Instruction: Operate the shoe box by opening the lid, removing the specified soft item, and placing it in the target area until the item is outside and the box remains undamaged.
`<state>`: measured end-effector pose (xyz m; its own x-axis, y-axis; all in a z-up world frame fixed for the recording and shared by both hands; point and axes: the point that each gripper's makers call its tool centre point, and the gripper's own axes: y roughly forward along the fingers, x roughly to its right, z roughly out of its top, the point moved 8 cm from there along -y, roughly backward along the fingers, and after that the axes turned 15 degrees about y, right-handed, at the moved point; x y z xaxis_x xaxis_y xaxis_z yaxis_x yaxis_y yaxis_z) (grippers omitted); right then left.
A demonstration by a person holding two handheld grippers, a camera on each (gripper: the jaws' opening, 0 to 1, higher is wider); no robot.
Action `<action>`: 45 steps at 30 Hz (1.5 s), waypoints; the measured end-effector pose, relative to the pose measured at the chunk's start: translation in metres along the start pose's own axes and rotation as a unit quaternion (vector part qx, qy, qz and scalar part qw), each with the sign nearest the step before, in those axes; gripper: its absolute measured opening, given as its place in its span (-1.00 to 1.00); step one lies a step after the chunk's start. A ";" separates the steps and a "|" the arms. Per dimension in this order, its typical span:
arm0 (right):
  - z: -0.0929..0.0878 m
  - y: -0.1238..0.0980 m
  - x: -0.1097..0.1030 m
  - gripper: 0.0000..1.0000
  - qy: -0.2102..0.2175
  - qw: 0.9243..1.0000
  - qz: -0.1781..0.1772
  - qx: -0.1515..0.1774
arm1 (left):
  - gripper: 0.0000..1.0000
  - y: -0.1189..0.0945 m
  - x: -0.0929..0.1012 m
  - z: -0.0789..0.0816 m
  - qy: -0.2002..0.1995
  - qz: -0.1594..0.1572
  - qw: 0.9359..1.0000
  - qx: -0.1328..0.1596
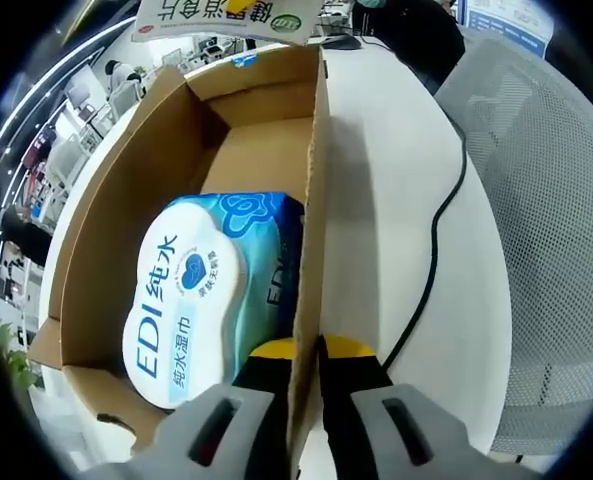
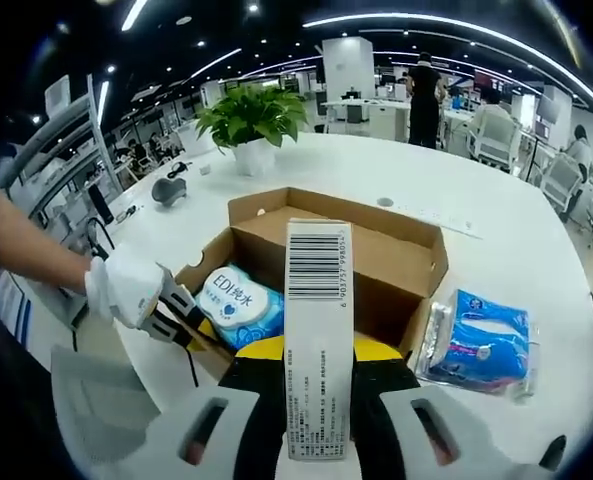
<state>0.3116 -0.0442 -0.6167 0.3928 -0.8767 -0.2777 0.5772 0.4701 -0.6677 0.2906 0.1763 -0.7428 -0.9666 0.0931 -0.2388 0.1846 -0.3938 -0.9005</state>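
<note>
Office desks, ceiling lights and standing people are filling the background behind a broad white round table (image 2: 456,190), where a potted plant (image 2: 251,125) is sitting well beyond the work. On that table an open brown cardboard shoe box (image 2: 396,255) is resting with its flaps spread, and a mesh chair (image 1: 546,200) is standing at the table's edge with a black cable (image 1: 441,230) trailing across the top. Inside the box a blue-and-white wet wipes pack (image 1: 191,290) is lying flat on the floor at the near end, against one wall. Outside, just beside the box on the table, a second blue soft pack (image 2: 481,345) is lying on the table. The left gripper (image 1: 306,350), held in a gloved hand (image 2: 126,285), is clamping its jaws on the box wall (image 1: 316,200), steadying the carton. The right gripper (image 2: 318,345) is pinching a tall white barcoded carton (image 2: 316,340) upright between its jaws, above the box's near edge. Judging by this, the lid-opening step looks done and removal is under way, with the carton apparently being carried. The next move likely calls for setting that carton down clear of the box, then reaching in for the wipes pack without crushing the wall.
</note>
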 end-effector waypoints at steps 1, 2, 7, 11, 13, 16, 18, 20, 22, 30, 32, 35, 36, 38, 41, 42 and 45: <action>0.000 -0.002 -0.001 -0.63 0.001 1.000 0.001 0.002 | -0.92 0.000 0.000 0.000 0.000 0.000 1.000 0.000; 0.000 -0.004 -0.002 -0.63 0.000 1.000 0.001 0.005 | -0.92 0.000 0.000 0.000 -0.001 -0.001 1.000 0.000; 0.000 -0.013 -0.004 -0.63 -0.009 1.000 -0.001 0.017 | -0.92 0.000 0.000 0.000 0.001 -0.002 1.000 0.001; 0.005 -0.022 -0.004 -0.63 -0.017 0.999 -0.009 0.030 | -0.92 0.001 0.000 0.000 0.000 -0.001 1.000 0.000; 0.008 -0.027 -0.001 -0.63 -0.020 0.999 -0.017 0.044 | -0.92 0.001 0.000 0.000 -0.001 -0.001 1.000 0.000; 0.010 -0.034 0.006 -0.63 -0.030 0.997 -0.034 0.056 | -0.92 0.000 0.000 0.000 -0.001 0.001 1.000 0.000; 0.011 -0.041 0.010 -0.63 -0.027 0.997 -0.036 0.065 | -0.92 0.001 0.000 0.000 0.000 0.000 1.000 0.000; 0.012 -0.049 0.014 -0.63 -0.021 0.996 -0.039 0.075 | -0.92 0.000 -0.001 0.000 -0.001 0.000 1.000 0.000; 0.014 -0.056 0.016 -0.63 -0.018 0.996 -0.043 0.079 | -0.92 0.000 -0.001 0.000 0.000 0.000 1.000 0.000; 0.022 -0.074 0.017 -0.63 -0.037 0.993 -0.047 0.100 | -0.92 0.000 -0.001 0.000 0.002 0.000 1.000 0.001; 0.019 -0.074 0.021 -0.63 -0.030 0.994 -0.050 0.095 | -0.92 0.000 -0.001 -0.001 0.001 0.000 1.000 0.001; 0.015 -0.078 0.033 -0.63 -0.022 0.992 -0.070 0.100 | -0.92 0.000 -0.001 0.000 0.001 0.001 1.000 0.001; 0.015 -0.079 0.036 -0.63 -0.017 0.992 -0.073 0.101 | -0.92 0.000 -0.001 0.000 0.002 0.001 1.000 0.001; 0.013 -0.083 0.044 -0.63 -0.008 0.991 -0.080 0.103 | -0.92 0.000 -0.001 0.000 0.001 0.000 1.000 0.001; 0.010 -0.088 0.055 -0.63 -0.004 0.990 -0.092 0.103 | -0.92 0.000 0.000 0.000 0.003 0.000 1.000 0.001; 0.008 -0.090 0.061 -0.63 -0.003 0.989 -0.105 0.099 | -0.92 0.000 0.000 0.000 0.003 0.000 1.000 0.001; 0.004 -0.097 0.074 -0.63 0.019 0.987 -0.117 0.105 | -0.92 0.001 -0.001 -0.001 0.004 0.001 1.000 0.001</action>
<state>0.2874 -0.1540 -0.5695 0.2071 -0.9651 -0.1605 0.7858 0.2618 -0.5604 0.2913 0.1766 -0.7434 -0.9650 0.0993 -0.2428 0.1855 -0.3964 -0.8992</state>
